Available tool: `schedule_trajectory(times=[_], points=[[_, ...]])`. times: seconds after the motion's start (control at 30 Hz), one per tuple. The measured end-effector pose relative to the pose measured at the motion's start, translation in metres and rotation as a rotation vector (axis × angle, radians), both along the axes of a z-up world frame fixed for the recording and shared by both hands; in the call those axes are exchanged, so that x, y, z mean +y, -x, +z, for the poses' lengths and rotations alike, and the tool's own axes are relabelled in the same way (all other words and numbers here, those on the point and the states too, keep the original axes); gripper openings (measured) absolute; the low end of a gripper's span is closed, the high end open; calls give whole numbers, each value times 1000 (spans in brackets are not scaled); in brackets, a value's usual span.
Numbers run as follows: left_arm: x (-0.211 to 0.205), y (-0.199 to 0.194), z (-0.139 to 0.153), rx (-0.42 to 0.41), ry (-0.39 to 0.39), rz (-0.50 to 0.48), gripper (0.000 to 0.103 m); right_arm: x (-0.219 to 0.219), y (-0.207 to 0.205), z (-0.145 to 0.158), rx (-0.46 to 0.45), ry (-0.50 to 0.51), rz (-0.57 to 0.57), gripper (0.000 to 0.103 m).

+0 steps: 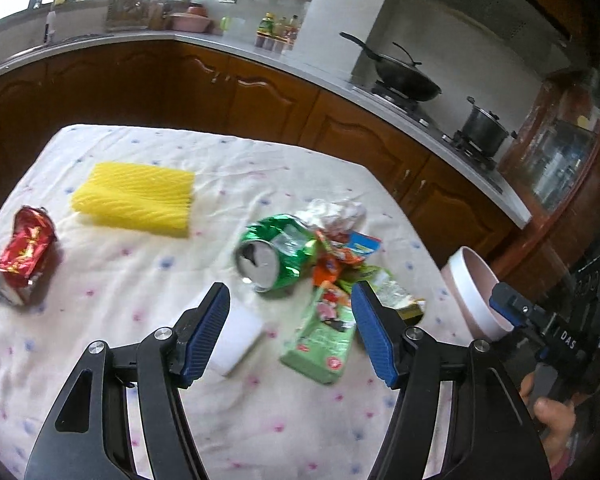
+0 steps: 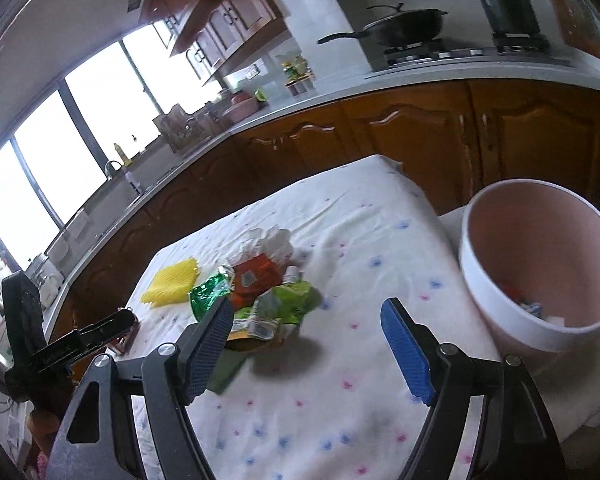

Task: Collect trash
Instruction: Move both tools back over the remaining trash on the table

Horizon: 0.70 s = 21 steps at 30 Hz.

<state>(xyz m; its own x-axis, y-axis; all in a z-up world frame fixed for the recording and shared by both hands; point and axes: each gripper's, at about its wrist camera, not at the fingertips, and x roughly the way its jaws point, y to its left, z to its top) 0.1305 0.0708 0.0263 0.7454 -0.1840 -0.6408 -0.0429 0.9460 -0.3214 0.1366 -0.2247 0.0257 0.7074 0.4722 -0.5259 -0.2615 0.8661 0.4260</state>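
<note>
**Both grippers empty over the litter pile, bin waiting at the bench edge**

The trash lay mostly in one heap near the middle of the bench [image 1: 112,364], on its flowered cloth: a crushed green can [image 1: 274,258] on its side, a crumpled white wrapper [image 1: 336,214] behind it, an orange packet [image 1: 332,266] and a flat green packet [image 1: 326,338] in front. A white block [image 1: 236,338] sat just beside the heap, a yellow foam net [image 1: 136,200] lay farther off, and a crushed red can [image 1: 22,258] was well apart near the left edge. The pink bin [image 2: 540,264] stood at the bench's right side, already holding a few scraps.

The step in hand looked like choosing the next piece. It would go best by taking an item off the outside of the heap, such as the flat green packet, pinching a raised edge rather than pressing flat into the cloth, which could bunch up between the pads. The cans, being dented, would want a grip across the body.

The left gripper [image 1: 290,330] hung above the white block and green packet with its jaws wide apart, holding and touching nothing. The right gripper [image 2: 308,344] was likewise spread wide and empty, between the heap and the bin.
</note>
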Motion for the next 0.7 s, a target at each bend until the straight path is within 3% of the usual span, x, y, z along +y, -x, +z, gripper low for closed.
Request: schedule_trajectory(times=[0.37, 0.7], points=[[31, 0, -10, 26, -39, 27, 64, 52, -20, 6, -12, 37, 101, 77], [27, -16, -47, 122, -82, -25, 68, 97, -59, -7, 39, 125, 157, 47]])
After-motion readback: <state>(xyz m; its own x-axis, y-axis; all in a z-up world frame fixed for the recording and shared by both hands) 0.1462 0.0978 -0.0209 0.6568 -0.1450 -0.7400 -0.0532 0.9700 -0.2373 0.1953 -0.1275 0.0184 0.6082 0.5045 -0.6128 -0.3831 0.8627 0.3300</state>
